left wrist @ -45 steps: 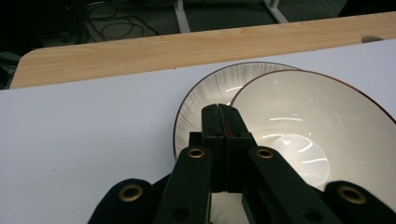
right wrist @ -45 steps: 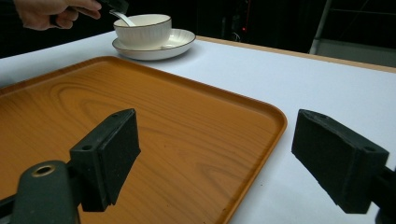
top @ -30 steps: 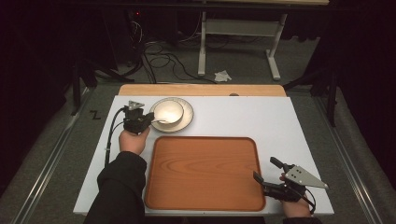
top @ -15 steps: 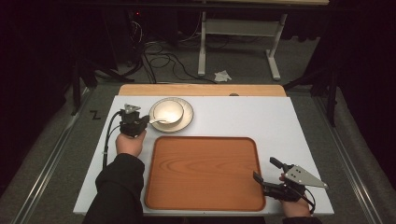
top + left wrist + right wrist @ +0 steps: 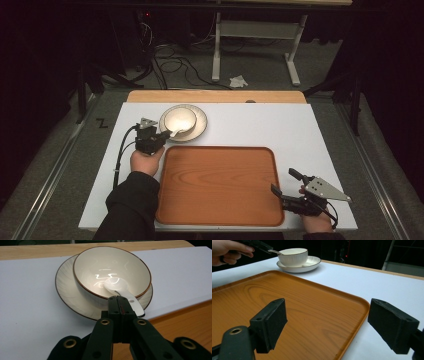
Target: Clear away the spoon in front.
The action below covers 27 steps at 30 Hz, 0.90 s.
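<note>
A cream bowl point(image 5: 180, 119) stands on a matching plate point(image 5: 199, 130) at the back left of the white table. A white spoon point(image 5: 116, 285) lies in the bowl, its handle sticking out over the rim towards me. My left gripper point(image 5: 120, 301) is shut, jaws pressed together, with its tip over the left side of the spoon handle; whether it touches the handle I cannot tell. In the high view the left gripper point(image 5: 162, 135) sits just left of the plate. My right gripper point(image 5: 327, 325) is open over the near right corner of the wooden tray point(image 5: 287, 302), holding nothing.
The wooden tray point(image 5: 220, 180) takes up the middle front of the white tabletop point(image 5: 300, 130). A wooden strip point(image 5: 215, 96) runs along the table's far edge. Beyond it are cables and a desk frame point(image 5: 250, 35) on the floor.
My left gripper has shifted a little to the right and nearer the tray, and its tip now lies at the spoon handle. The right gripper has stayed put.
</note>
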{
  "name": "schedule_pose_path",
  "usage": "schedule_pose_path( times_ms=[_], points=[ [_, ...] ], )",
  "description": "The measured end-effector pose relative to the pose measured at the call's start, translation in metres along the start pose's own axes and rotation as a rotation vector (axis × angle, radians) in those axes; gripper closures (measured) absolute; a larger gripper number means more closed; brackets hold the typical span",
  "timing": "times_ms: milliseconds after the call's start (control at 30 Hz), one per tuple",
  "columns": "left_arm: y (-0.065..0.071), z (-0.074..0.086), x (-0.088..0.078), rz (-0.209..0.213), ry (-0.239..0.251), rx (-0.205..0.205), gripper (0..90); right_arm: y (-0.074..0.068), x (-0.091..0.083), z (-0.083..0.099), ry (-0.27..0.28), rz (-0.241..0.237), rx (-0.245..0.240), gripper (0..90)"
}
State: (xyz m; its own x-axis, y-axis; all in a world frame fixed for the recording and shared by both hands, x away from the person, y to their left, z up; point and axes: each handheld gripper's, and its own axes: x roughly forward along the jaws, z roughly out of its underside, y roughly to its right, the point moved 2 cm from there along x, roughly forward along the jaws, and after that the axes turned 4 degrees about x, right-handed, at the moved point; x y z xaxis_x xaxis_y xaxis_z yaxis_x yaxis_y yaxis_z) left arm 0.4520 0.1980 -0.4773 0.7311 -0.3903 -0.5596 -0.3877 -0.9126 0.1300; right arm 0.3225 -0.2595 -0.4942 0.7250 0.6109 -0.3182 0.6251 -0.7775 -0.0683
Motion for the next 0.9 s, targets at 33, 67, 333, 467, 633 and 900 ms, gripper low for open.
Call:
schedule_pose_path(
  times_ms=[33, 67, 333, 467, 633, 900],
  points=[
    [0.001, 0.000, 0.000, 0.004, 0.003, -0.003, 90.0, 0.000, 0.000, 0.000, -0.001, 0.002, 0.002, 16.3],
    [0.003, 0.000, -0.001, 0.009, 0.004, 0.000, 90.0, 0.000, 0.000, 0.000, -0.001, 0.002, 0.002, 16.3],
    [0.007, 0.002, -0.014, 0.003, 0.028, -0.003, 89.8, 0.000, -0.001, 0.000, -0.001, 0.001, 0.002, 16.3],
    [0.009, 0.005, -0.023, 0.011, 0.050, -0.016, 86.8, 0.000, -0.001, 0.000, -0.001, 0.001, 0.002, 16.3],
    [0.008, 0.004, -0.029, 0.051, 0.072, -0.070, 75.3, 0.000, -0.001, 0.000, -0.002, -0.001, 0.003, 16.3],
    [0.005, 0.003, -0.016, 0.087, 0.058, -0.173, 42.6, 0.000, -0.001, 0.000, -0.002, 0.001, -0.002, 16.2]
  ],
)
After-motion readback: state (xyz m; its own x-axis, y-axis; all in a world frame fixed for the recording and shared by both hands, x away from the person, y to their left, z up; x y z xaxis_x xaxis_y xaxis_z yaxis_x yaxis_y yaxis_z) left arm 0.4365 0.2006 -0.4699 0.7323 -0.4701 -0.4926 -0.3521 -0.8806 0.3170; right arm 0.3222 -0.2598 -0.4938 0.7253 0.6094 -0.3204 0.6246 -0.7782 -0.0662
